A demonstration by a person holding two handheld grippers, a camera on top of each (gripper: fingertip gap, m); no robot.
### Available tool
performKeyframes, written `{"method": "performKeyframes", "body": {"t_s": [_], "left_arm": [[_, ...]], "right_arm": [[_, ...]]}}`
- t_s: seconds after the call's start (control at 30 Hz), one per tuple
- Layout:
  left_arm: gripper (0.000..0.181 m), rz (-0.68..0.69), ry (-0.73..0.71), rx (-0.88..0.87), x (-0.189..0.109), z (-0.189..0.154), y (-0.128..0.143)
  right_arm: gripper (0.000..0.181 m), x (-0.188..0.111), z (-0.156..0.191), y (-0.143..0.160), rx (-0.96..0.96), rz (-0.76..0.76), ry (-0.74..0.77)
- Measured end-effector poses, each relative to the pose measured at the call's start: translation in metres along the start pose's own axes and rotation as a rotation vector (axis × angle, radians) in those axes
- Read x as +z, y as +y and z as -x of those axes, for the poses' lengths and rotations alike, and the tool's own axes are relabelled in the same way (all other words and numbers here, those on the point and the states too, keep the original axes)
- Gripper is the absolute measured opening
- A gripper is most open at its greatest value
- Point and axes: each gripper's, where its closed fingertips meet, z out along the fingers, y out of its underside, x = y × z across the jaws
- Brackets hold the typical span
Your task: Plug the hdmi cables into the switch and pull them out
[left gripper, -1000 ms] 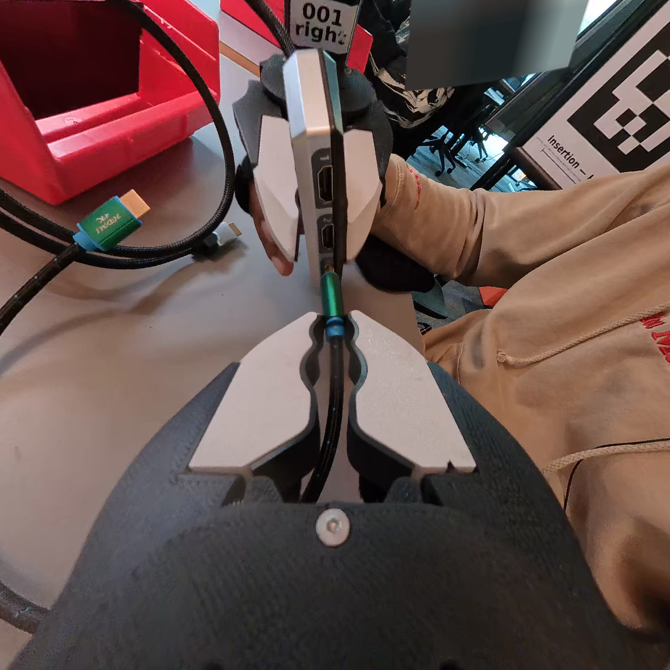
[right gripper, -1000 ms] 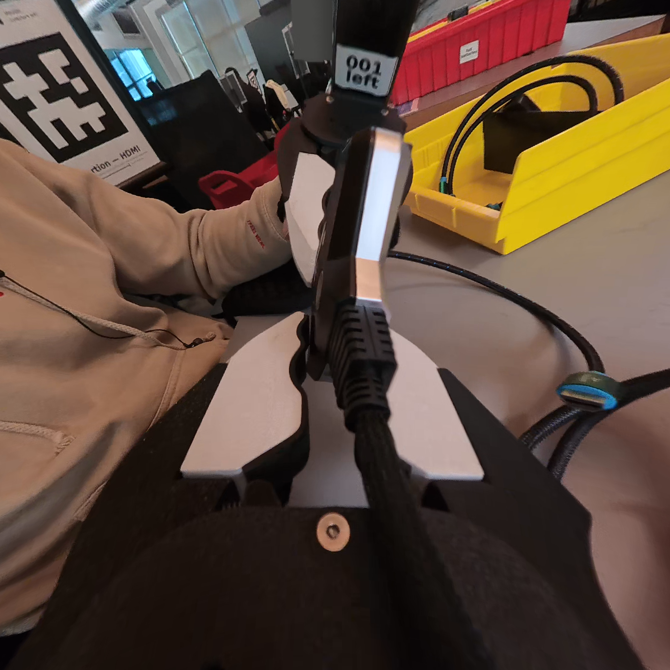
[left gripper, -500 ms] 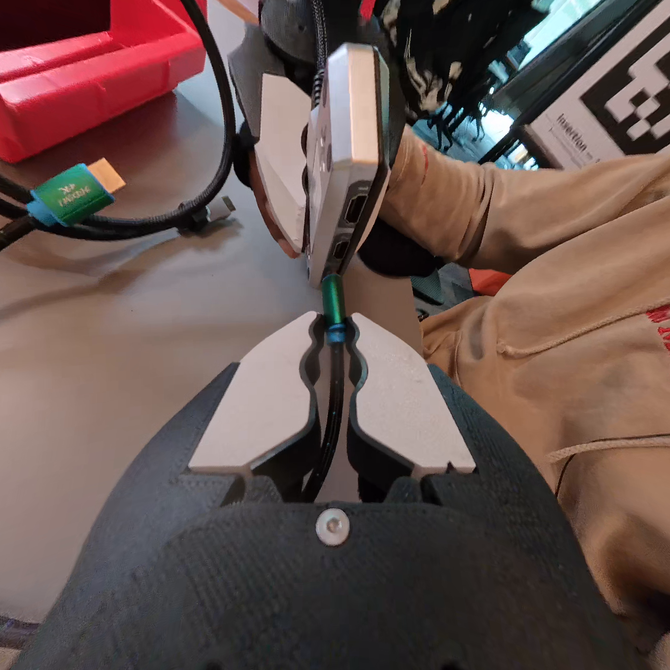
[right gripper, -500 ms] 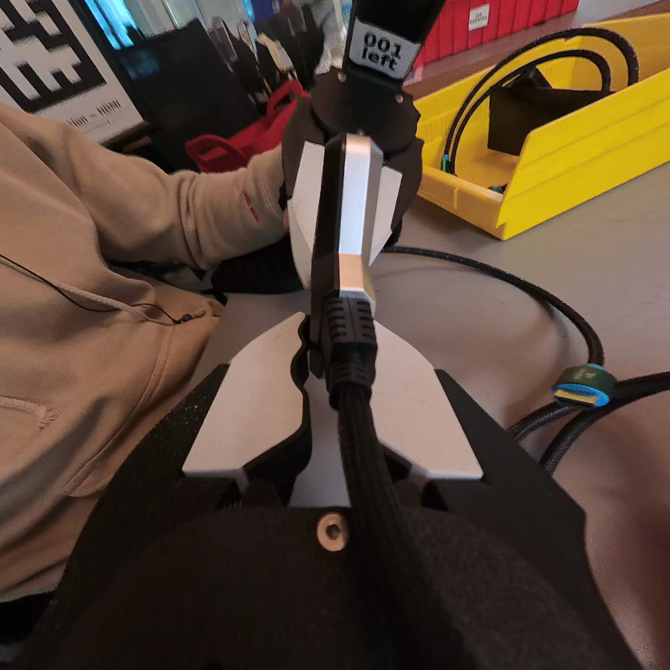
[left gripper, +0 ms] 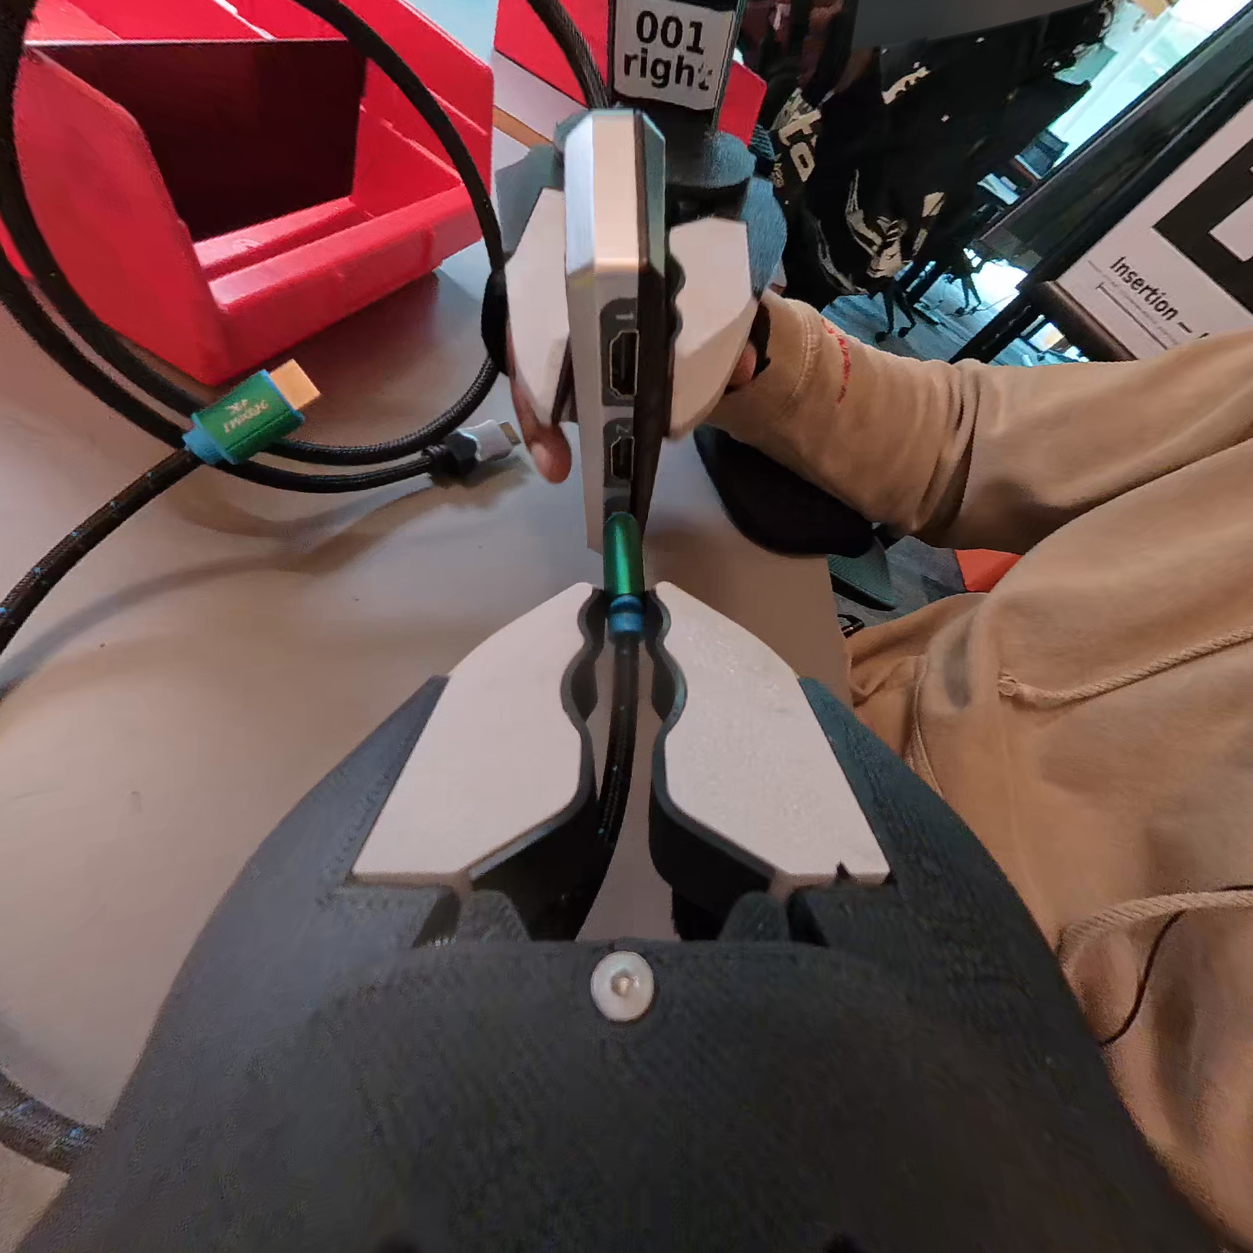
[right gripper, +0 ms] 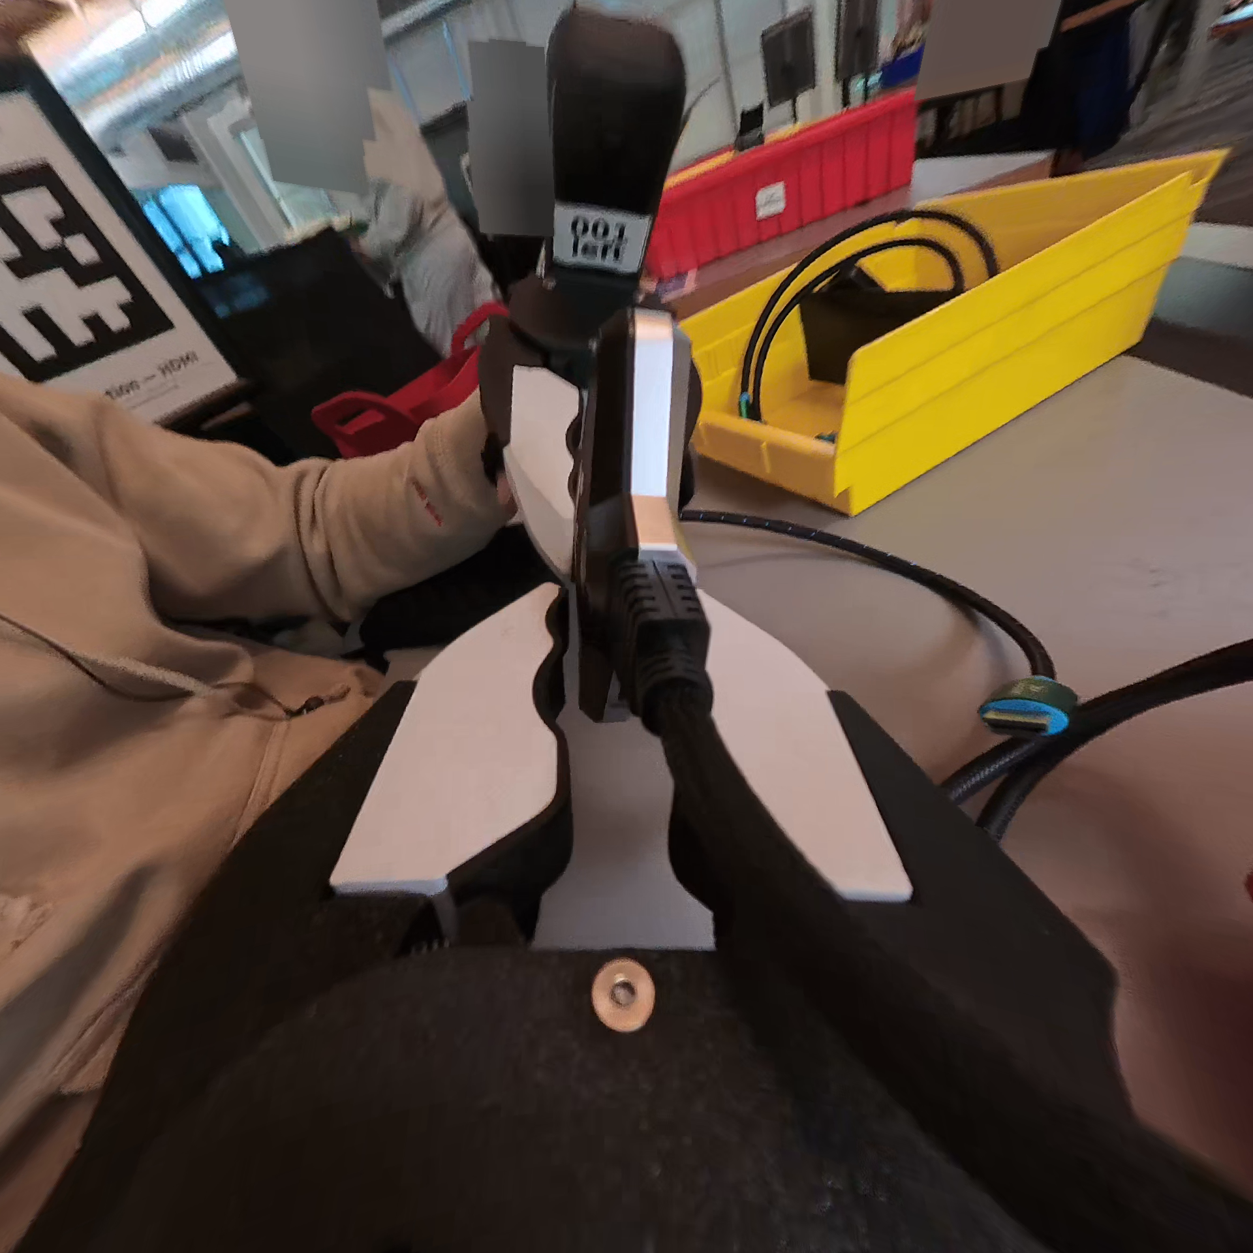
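Note:
The silver HDMI switch (left gripper: 610, 237) stands edge-on in the air, clamped between the fingers of my right gripper (left gripper: 613, 427). Two of its ports face me empty. My left gripper (left gripper: 622, 603) is shut on the green HDMI plug (left gripper: 620, 552) at its blue collar. The plug's tip sits in the switch's lowest port. In the right wrist view my right gripper (right gripper: 624, 603) is shut on the switch (right gripper: 651, 434). A thick black cable plug (right gripper: 661, 610) enters the switch's near end. The left gripper (right gripper: 597, 529) faces it from behind the switch.
A second green HDMI plug (left gripper: 251, 413) and a small silver plug (left gripper: 488, 441) lie on the grey table (left gripper: 203, 678) by a red bin (left gripper: 203, 203). A yellow bin (right gripper: 949, 380) with coiled cables stands at the right. A beige sleeve (left gripper: 949, 434) crosses the right side. Some 5 cm of space lies between my two pairs of fingers.
The switch tilted sideways half a second ago and is back edge-on. The green plug has stayed at the lowest port. Both grippers have stayed shut.

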Motion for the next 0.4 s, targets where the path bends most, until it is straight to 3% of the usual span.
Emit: {"method": "performKeyframes", "body": {"t_s": [0.13,0.2,0.3,0.4], "left_arm": [[0.012,0.007,-0.04,0.023,0.002,0.003,0.0],[0.019,-0.037,-0.074,0.064,-0.011,0.002,-0.013],[0.02,-0.159,-0.231,0.131,-0.067,0.014,-0.046],[0.019,-0.178,-0.525,0.117,-0.146,0.062,-0.07]], "right_arm": [[0.022,-0.006,-0.002,-0.004,0.029,-0.036,-0.014],[0.022,-0.008,0.001,-0.007,0.013,-0.038,-0.023],[0.022,-0.013,0.002,-0.011,0.005,-0.05,-0.012],[0.022,-0.017,-0.004,-0.014,0.019,-0.065,0.006]]}}
